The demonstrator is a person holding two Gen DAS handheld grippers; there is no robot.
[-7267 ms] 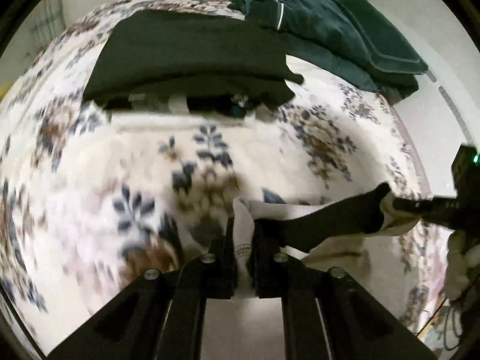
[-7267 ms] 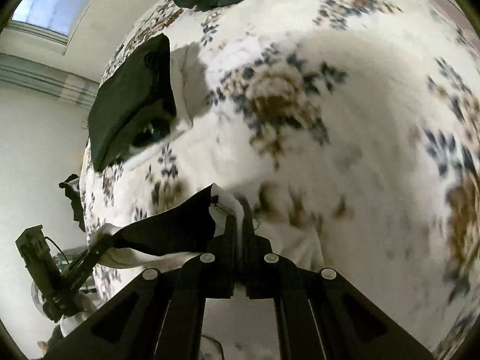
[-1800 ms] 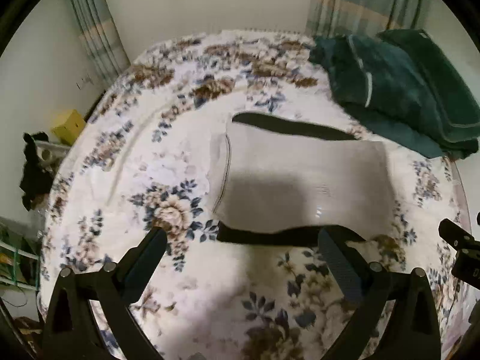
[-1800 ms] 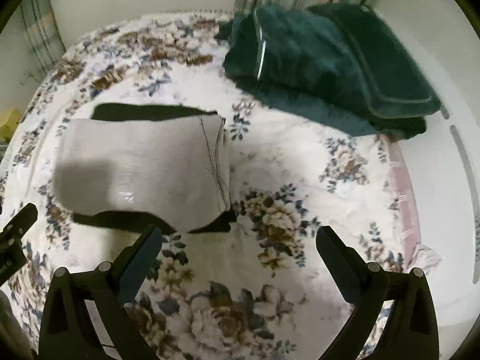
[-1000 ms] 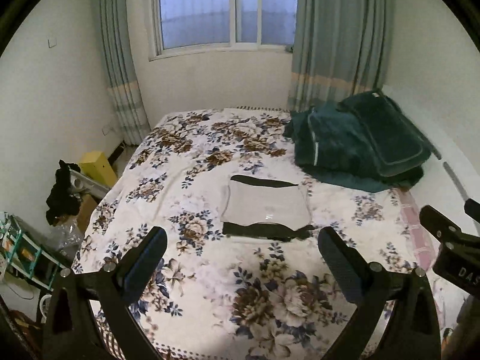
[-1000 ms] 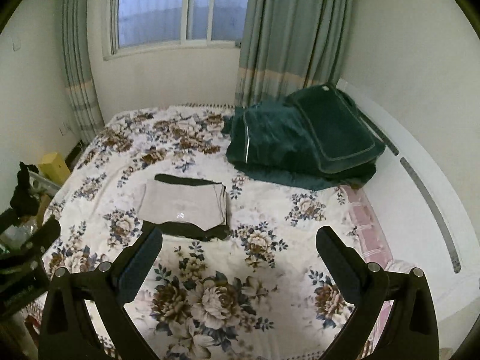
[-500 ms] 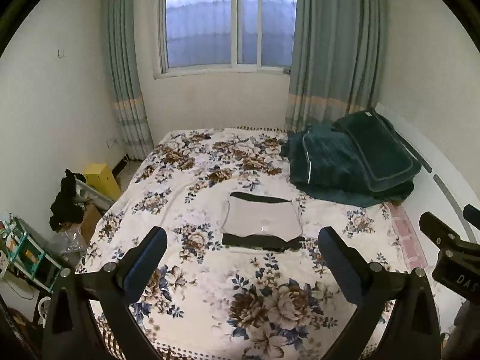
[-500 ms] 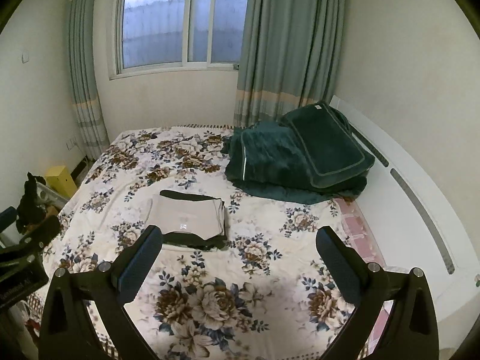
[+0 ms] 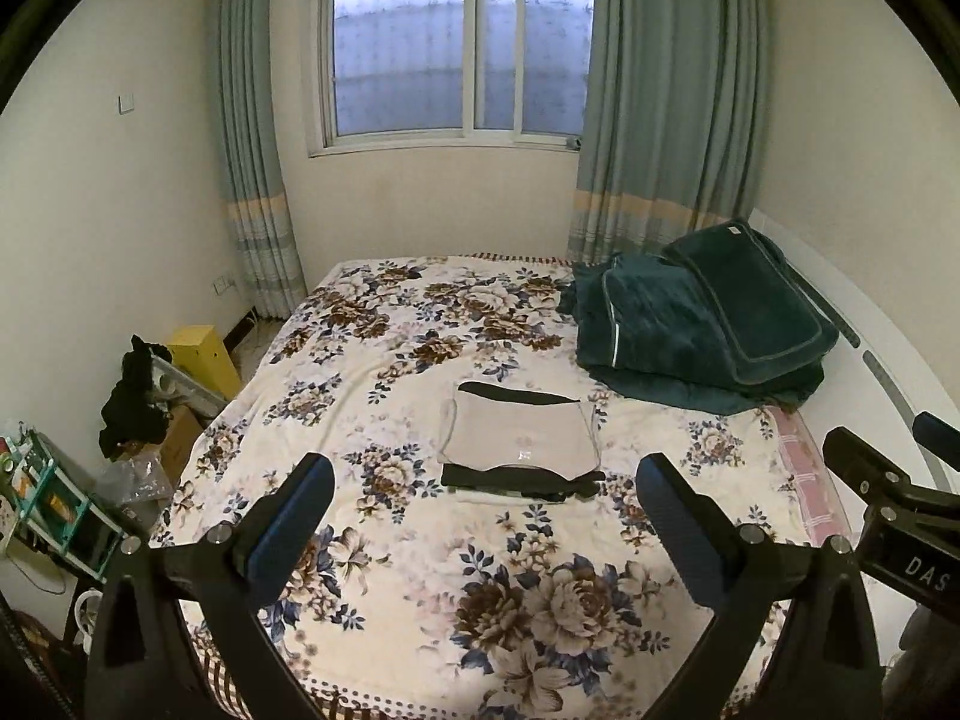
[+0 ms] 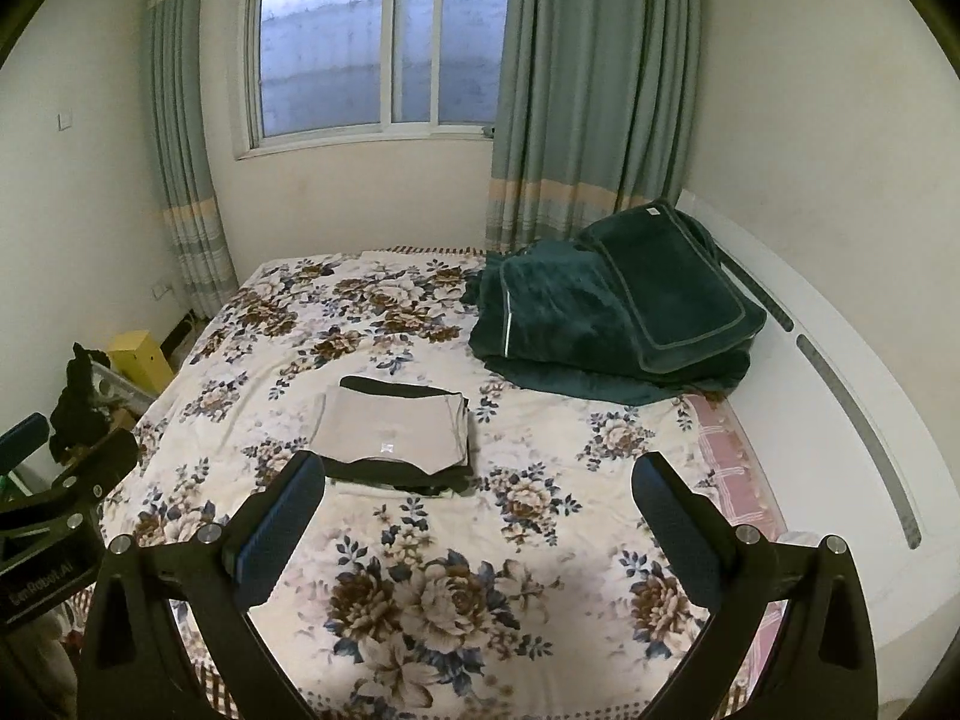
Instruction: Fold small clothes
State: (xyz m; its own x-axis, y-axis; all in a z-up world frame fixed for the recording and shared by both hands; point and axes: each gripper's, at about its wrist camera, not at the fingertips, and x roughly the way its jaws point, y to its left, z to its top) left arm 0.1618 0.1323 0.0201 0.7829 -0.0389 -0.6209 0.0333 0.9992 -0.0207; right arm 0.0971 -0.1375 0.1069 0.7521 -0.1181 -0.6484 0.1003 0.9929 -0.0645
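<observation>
A folded grey garment [image 9: 521, 439] lies on top of a folded black one [image 9: 519, 479] in the middle of the floral bedspread [image 9: 420, 570]. The pile also shows in the right wrist view [image 10: 393, 432]. My left gripper [image 9: 486, 510] is open and empty, held well back from the pile above the bed's near end. My right gripper [image 10: 479, 513] is open and empty too, equally far back. The right gripper's body [image 9: 900, 516] shows at the right edge of the left wrist view.
A dark green blanket and pillow [image 9: 702, 330] are heaped at the bed's far right by the white headboard [image 10: 840, 396]. A yellow box [image 9: 204, 360], dark clothes and a shelf [image 9: 42, 498] stand on the floor left of the bed. Window and curtains behind.
Both grippers have let go of the clothing, opened, and pulled up and far back from the pile. The folded grey-on-black pile now lies still on the bed.
</observation>
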